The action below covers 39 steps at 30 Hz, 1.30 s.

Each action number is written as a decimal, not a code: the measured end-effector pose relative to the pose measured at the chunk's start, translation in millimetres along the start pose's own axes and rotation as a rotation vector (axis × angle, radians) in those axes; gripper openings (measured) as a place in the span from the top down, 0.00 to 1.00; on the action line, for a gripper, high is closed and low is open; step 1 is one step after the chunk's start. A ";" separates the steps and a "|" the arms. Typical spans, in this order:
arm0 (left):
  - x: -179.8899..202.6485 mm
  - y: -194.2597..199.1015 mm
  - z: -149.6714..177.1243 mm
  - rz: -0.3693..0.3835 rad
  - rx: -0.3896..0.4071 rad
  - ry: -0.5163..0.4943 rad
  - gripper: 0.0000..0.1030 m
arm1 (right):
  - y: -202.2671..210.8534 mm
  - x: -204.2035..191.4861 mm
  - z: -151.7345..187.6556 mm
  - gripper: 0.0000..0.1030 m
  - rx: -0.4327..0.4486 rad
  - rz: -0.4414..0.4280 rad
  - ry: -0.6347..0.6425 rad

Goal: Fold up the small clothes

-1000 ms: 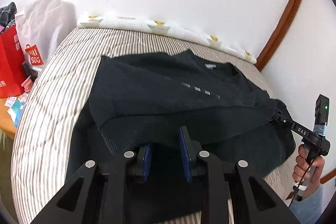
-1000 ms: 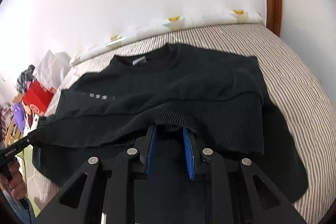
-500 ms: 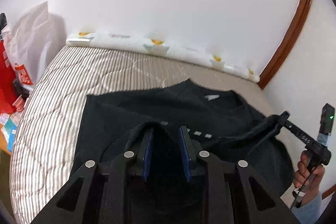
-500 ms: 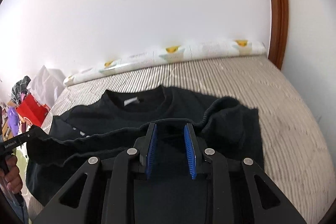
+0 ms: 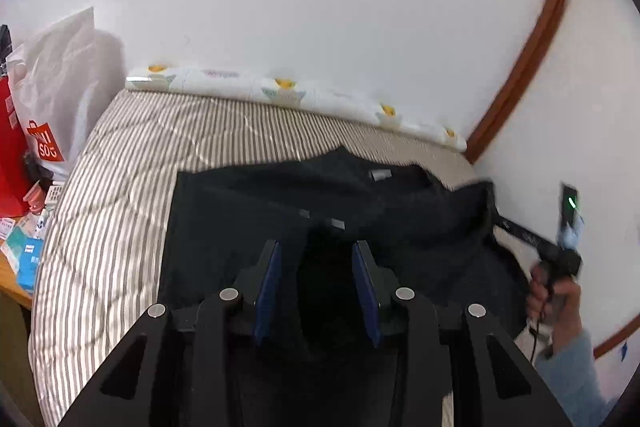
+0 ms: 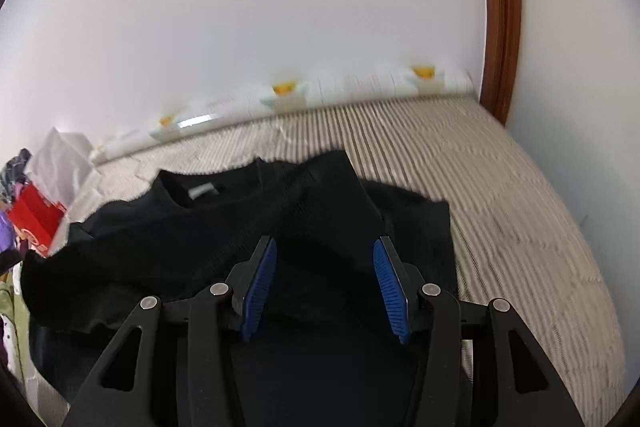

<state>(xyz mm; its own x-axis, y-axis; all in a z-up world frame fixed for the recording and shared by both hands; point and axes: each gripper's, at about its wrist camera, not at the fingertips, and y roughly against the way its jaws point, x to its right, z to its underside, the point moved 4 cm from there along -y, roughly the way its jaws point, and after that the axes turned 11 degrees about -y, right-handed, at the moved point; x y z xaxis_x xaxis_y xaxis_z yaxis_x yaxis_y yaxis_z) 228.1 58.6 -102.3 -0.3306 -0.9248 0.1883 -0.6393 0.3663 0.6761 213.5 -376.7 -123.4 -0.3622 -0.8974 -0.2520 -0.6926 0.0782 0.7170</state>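
Black sweater [image 6: 224, 227] lies amid bare striped bedcover [image 6: 520, 187].

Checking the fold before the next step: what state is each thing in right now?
Black top: lying on the striped bed, bottom half folded up toward the collar.
Left gripper: jaws just opened, fabric between but not pinched.
Right gripper: jaws just opened wide, over the cloth.
White bag: standing upright beside the bed.
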 end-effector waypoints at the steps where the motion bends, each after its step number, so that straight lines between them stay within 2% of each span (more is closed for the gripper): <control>1: 2.4 1.3 6.2 -0.001 -0.015 -0.011 0.67 | -6.5 2.4 1.5 0.51 -0.020 0.014 -0.011; 3: 5.1 4.0 17.0 -0.003 -0.028 -0.028 0.67 | -12.9 6.5 3.6 0.51 -0.044 0.018 -0.041; 5: 5.1 6.7 24.5 0.011 -0.033 -0.030 0.67 | -8.8 7.0 4.2 0.51 -0.030 -0.002 -0.054; 10: 8.0 8.0 40.4 0.037 -0.062 -0.081 0.67 | -1.4 3.5 3.4 0.51 -0.009 0.040 0.033; 14: 0.5 -0.3 41.9 -0.046 -0.077 -0.101 0.66 | -7.6 11.6 -1.2 0.50 -0.027 0.071 0.047; 17: -16.3 -17.8 31.5 -0.128 -0.097 -0.093 0.57 | -17.6 17.8 -4.9 0.48 -0.049 0.087 0.039; 22: -40.7 -48.4 11.7 -0.187 -0.110 -0.070 0.56 | -38.5 20.6 -7.2 0.48 -0.090 0.123 0.058; 27: -72.0 -75.6 -3.4 -0.253 -0.148 -0.008 0.56 | -52.4 16.2 -12.4 0.47 -0.101 0.111 0.066; 34: -88.4 -101.5 -4.4 -0.196 -0.201 0.036 0.56 | -76.9 11.4 -26.6 0.44 -0.131 0.070 0.054; 35: -88.8 -101.8 -3.8 -0.189 -0.198 0.043 0.57 | -79.9 11.5 -27.6 0.44 -0.135 0.067 0.053; 36: -89.3 -100.8 -3.4 -0.190 -0.188 0.047 0.62 | -83.3 11.5 -28.3 0.44 -0.140 0.062 0.052; 37: -89.6 -98.8 -3.1 -0.196 -0.178 0.050 0.69 | -85.4 11.1 -28.4 0.48 -0.146 0.058 0.052; 38: -89.3 -96.7 -3.0 -0.194 -0.170 0.054 0.71 | -87.0 10.6 -28.3 0.53 -0.150 0.050 0.052; 39: -89.2 -94.6 -2.8 -0.193 -0.166 0.057 0.74 | -86.9 9.5 -27.9 0.65 -0.149 0.033 0.053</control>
<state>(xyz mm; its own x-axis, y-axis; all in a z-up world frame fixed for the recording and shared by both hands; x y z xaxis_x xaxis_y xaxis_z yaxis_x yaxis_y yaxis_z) 320.0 106.1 -181.1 -0.1715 -0.9818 0.0811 -0.5624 0.1651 0.8102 287.7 -404.1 -170.0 -0.3465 -0.9175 -0.1951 -0.5793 0.0458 0.8138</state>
